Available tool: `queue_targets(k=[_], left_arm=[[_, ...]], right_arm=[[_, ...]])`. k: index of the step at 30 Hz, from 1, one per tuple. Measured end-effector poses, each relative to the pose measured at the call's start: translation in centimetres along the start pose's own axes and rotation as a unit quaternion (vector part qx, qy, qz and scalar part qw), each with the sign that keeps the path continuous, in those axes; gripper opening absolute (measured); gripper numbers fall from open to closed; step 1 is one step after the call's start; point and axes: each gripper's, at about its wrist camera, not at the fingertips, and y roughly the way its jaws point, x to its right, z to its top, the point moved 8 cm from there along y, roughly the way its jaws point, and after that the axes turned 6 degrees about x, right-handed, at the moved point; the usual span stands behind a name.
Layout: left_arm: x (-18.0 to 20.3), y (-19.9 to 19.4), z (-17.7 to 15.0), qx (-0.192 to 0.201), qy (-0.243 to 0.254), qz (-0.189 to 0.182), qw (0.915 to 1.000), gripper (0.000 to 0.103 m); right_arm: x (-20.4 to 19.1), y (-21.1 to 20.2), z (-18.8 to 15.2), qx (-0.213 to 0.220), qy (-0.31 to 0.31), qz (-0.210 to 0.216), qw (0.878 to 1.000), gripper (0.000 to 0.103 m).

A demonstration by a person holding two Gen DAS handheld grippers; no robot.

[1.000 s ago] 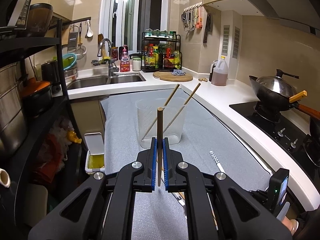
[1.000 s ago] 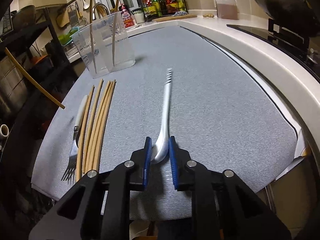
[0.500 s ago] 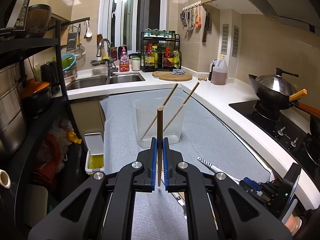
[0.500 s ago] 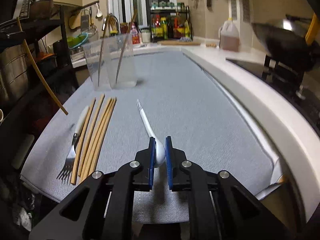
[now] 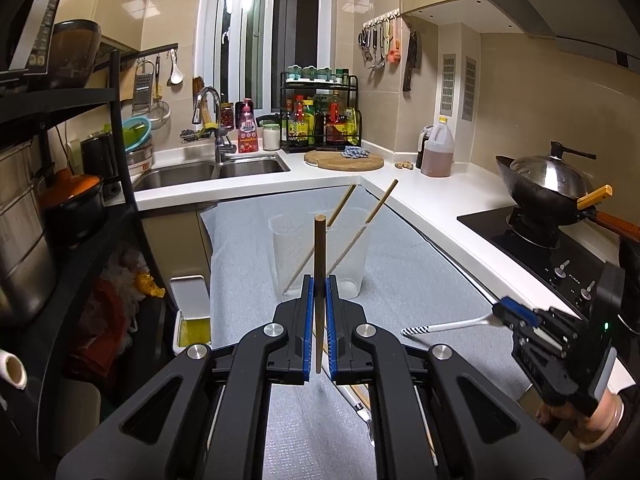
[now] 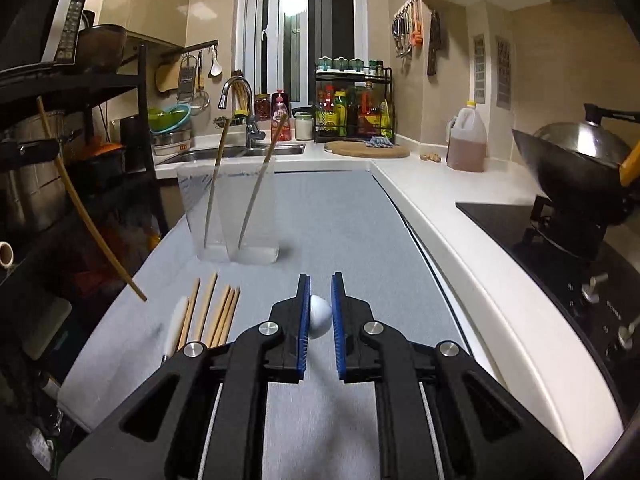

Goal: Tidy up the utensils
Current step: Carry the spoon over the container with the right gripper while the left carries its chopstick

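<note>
Blue pads line the black left gripper (image 5: 319,292) and the black right gripper (image 6: 320,312). The light-brown wooden chopstick (image 5: 319,264) matches the tan loose chopsticks (image 6: 216,312). The white plastic spoon (image 5: 448,326) carries what looks like black-and-white striping at its handle tip. The clear frosted plastic cup (image 6: 228,216) stands on a pale grey-blue textured mat (image 6: 340,220).

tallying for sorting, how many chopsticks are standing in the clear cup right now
2, both leaning in the clear cup: one at its left side, one at its right. A third is clamped in the left gripper.
</note>
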Motion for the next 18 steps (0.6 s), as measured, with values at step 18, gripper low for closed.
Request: queue_targets(k=[18], left_arm=[[-1.2, 2.2, 5.3, 0.005, 0.007, -0.005, 1.0000, 0.006]], right_arm=[[-2.1, 4.0, 9.6, 0.000, -0.038, 0.042, 0.998, 0.010]])
